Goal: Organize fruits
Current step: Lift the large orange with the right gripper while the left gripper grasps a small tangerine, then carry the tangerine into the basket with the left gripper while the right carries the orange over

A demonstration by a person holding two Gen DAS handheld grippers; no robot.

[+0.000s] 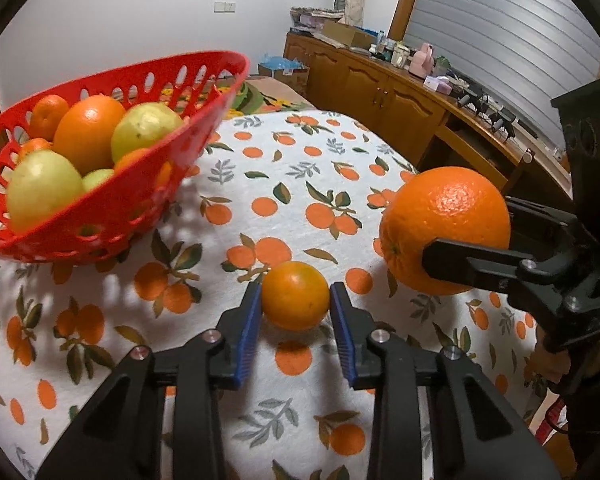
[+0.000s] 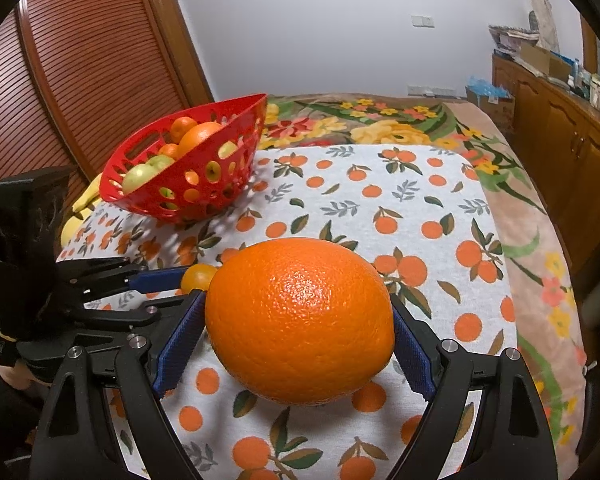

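Observation:
A small orange [image 1: 295, 295] rests on the orange-print cloth, between the blue pads of my left gripper [image 1: 296, 300]; the pads sit close on both sides of it. It also shows in the right wrist view [image 2: 198, 276]. My right gripper [image 2: 296, 324] is shut on a large orange [image 2: 300, 320] and holds it above the cloth; it also shows in the left wrist view [image 1: 446, 230]. A red perforated basket [image 1: 132, 196] at the far left holds oranges and green apples; it also shows in the right wrist view [image 2: 204, 188].
The orange-print cloth [image 2: 420, 208] covers a bed with a floral blanket [image 2: 380, 120]. A wooden cabinet [image 1: 380, 92] with clutter runs along the right. A slatted wooden door [image 2: 80, 80] stands left. A yellow fruit [image 2: 74, 220] lies behind the basket.

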